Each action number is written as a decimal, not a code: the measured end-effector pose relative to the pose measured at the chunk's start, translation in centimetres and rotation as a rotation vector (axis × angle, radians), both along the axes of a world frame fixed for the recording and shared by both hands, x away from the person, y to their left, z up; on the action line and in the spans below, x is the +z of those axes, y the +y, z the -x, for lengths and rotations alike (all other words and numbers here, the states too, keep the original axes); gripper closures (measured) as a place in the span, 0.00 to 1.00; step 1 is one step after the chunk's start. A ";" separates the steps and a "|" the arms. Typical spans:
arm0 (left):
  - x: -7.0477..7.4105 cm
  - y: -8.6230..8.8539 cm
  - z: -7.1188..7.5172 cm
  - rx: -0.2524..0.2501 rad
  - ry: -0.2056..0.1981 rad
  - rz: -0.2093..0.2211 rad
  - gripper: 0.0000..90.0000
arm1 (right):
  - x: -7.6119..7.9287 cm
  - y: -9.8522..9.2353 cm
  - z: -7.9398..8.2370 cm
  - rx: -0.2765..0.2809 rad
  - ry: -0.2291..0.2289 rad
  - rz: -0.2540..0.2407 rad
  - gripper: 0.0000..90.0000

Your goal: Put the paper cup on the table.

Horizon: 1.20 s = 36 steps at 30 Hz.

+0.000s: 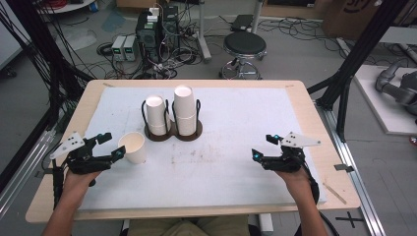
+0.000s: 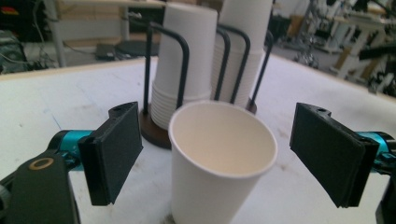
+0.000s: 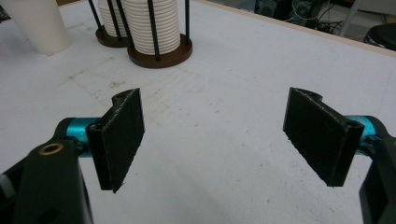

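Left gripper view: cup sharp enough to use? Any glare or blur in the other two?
Left gripper view: the cup between the open jaws is sharp, evenly lit; the room behind is soft and bright. Right gripper view: the pads are crisp, the mat has no glare, the far corner is blurred. High view: low detail, flat light, faint shadows under the holder.

Both bare forearms come in over the near edge, one hand low at each side.

Left hand grips the black two-jaw left gripper from behind; it points right and slightly away, grey three-cornered plate on top. Jaws stand wide apart, pads pressing on nothing.

Right hand holds the matching black right gripper, pointing left, toward the other. Jaws equally wide; nothing between the pads.
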<state>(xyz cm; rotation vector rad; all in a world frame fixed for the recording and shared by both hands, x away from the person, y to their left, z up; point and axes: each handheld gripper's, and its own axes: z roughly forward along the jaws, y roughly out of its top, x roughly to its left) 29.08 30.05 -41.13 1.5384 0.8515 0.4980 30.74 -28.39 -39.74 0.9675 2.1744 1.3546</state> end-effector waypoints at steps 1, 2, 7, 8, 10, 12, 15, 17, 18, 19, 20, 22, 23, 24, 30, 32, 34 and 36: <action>0.1 0.0 0.0 0.009 -0.007 0.009 0.19 | 0.0 0.0 0.0 -0.003 -0.005 -0.001 0.24; 0.1 0.1 0.0 0.019 -0.016 0.014 0.19 | -0.1 -0.1 0.0 -0.009 -0.010 0.003 0.24; 0.3 0.2 -0.1 0.050 -0.032 0.012 0.19 | -0.1 -0.3 0.3 -0.021 -0.019 0.008 0.24; 0.3 0.2 -0.1 0.050 -0.030 0.012 0.19 | -0.1 -0.3 0.3 -0.023 -0.016 0.006 0.24; 0.3 0.2 0.0 0.053 -0.032 0.007 0.19 | -0.2 -0.5 0.4 -0.031 -0.011 0.002 0.24; 0.4 0.2 0.1 0.058 -0.039 0.005 0.19 | -0.2 -0.5 0.6 -0.033 -0.009 -0.002 0.24; 0.5 0.3 0.3 0.055 -0.045 -0.005 0.19 | -0.1 -0.5 0.8 -0.037 -0.009 -0.001 0.24; 0.6 0.4 0.5 0.058 -0.052 -0.006 0.19 | -0.1 -0.6 0.9 -0.044 -0.012 -0.003 0.24; 0.6 0.4 0.5 0.057 -0.054 -0.008 0.19 | 0.0 -0.6 0.9 -0.045 -0.011 -0.006 0.24; 0.6 0.5 0.6 0.056 -0.056 -0.009 0.19 | 0.0 -0.6 0.9 -0.046 -0.018 -0.003 0.24; 0.6 0.5 0.6 0.057 -0.056 -0.004 0.19 | 0.1 -0.6 1.0 -0.048 -0.016 -0.005 0.24; 0.6 0.6 0.7 0.053 -0.056 -0.006 0.19 | 0.2 -0.7 1.1 -0.057 -0.014 -0.009 0.24; 0.6 0.6 0.7 0.053 -0.058 -0.007 0.19 | 0.2 -0.7 1.1 -0.057 -0.018 -0.008 0.24; 0.5 0.6 0.7 0.052 -0.058 -0.006 0.19 | 0.2 -0.7 1.2 -0.060 -0.019 -0.008 0.24; 0.6 0.3 0.7 0.046 -0.062 -0.010 0.19 | 0.2 -0.8 1.3 -0.062 -0.020 -0.007 0.24; 0.6 0.4 0.7 0.048 -0.062 -0.011 0.19 | 0.2 -0.8 1.2 -0.062 -0.017 -0.009 0.24; 0.6 0.4 0.7 0.048 -0.063 -0.008 0.19 | 0.1 -0.8 1.2 -0.061 -0.018 -0.009 0.24; 0.6 0.4 0.7 0.050 -0.064 -0.006 0.19 | 0.1 -0.8 1.2 -0.063 -0.015 -0.010 0.24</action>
